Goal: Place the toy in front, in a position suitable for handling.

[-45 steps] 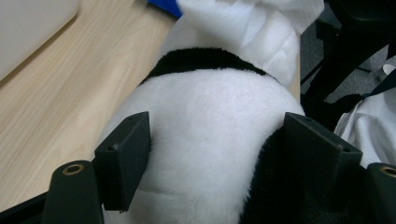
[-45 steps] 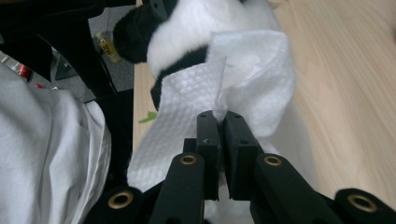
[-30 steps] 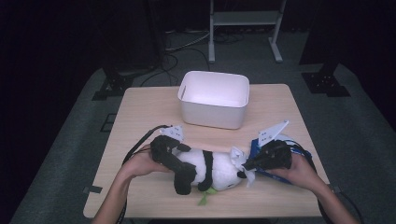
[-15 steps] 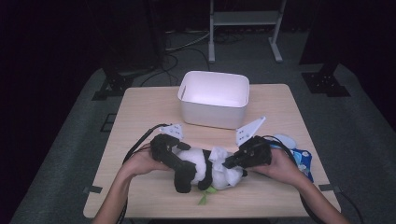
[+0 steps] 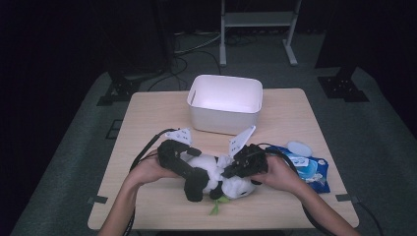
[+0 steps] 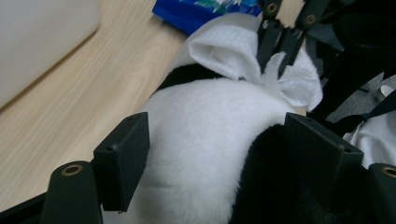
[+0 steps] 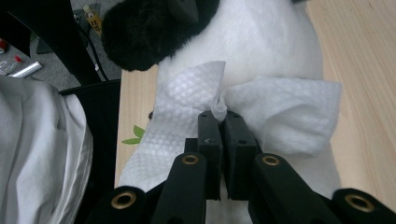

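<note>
At the table's near edge, a black-and-white plush panda toy (image 5: 211,178) is lying on the light wooden table (image 5: 295,118). The left gripper (image 5: 189,169) is clamping its soft body at nine o'clock. The right gripper (image 5: 231,169), jaws pinched together, is holding a white quilted wet wipe (image 7: 243,109) against the fur, seemingly touching. At three o'clock a blue wipes packet (image 5: 307,164) is lying; at twelve o'clock a white plastic bin (image 5: 223,110) is standing.

Plush panda (image 5: 211,177) lying sideways on table; crumpled white wipe (image 7: 261,116) against it.
</note>
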`<move>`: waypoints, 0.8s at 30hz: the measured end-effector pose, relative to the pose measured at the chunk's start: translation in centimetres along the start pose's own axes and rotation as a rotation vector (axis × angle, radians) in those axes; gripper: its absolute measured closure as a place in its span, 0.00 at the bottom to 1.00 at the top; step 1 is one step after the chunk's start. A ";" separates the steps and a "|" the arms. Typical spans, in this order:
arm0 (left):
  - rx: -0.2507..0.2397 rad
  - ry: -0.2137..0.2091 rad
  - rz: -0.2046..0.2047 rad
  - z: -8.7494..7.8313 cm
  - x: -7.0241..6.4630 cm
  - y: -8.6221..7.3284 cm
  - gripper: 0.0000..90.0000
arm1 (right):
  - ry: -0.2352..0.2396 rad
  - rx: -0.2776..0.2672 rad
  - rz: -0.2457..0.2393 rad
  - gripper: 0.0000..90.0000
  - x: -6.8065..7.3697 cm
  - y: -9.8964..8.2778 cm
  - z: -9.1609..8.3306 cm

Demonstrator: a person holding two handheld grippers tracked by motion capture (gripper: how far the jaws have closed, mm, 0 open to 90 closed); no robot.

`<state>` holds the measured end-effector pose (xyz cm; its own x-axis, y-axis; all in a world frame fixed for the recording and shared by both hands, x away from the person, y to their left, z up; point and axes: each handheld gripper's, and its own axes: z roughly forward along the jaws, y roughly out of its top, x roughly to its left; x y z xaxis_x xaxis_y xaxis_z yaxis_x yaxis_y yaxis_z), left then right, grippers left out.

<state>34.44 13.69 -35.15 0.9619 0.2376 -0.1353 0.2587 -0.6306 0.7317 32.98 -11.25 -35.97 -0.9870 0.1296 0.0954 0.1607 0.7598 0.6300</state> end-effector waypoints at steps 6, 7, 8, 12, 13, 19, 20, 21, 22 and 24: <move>-0.030 0.018 -0.006 -1.6 0.2 -1.0 0.23 | -0.017 0.015 0.007 0.96 -0.4 -0.4 -0.5; -0.039 0.018 -0.012 -1.8 0.2 -1.3 0.23 | -0.017 0.015 0.013 0.96 -0.4 -0.5 -0.6; -0.048 0.015 -0.017 -2.1 0.3 -1.7 0.23 | -0.018 0.013 0.015 0.96 -0.5 -0.6 -0.7; -0.036 0.009 -0.029 -1.8 0.6 -2.7 0.23 | -0.027 0.009 0.024 0.96 -0.7 -0.8 -0.9; -0.026 0.007 -0.034 -1.5 0.6 -2.8 0.23 | -0.029 0.007 0.024 0.95 -0.7 -0.7 -0.9; -0.029 -0.002 -0.042 -0.5 1.0 -2.9 0.25 | -0.049 0.006 -0.008 0.95 -0.4 0.5 -0.7; -0.029 -0.002 -0.040 -0.6 1.1 -2.9 0.26 | -0.050 -0.006 -0.013 0.95 -0.4 0.7 -0.8; -0.024 -0.005 -0.041 -0.5 1.1 -2.9 0.26 | -0.041 -0.015 -0.010 0.95 -0.4 1.0 -0.9; -0.021 -0.007 -0.039 -0.5 1.1 -2.8 0.26 | -0.041 -0.024 -0.023 0.95 -0.4 1.3 -0.9; -0.019 -0.006 -0.037 -0.3 1.0 -2.6 0.26 | -0.037 -0.031 -0.032 0.95 -0.3 2.1 -0.8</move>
<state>34.70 15.79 -37.01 0.9522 0.2558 -0.1667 0.2925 -0.6071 0.7389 33.63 -10.20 -34.00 -0.9905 0.1296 0.0466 0.1281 0.7437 0.6561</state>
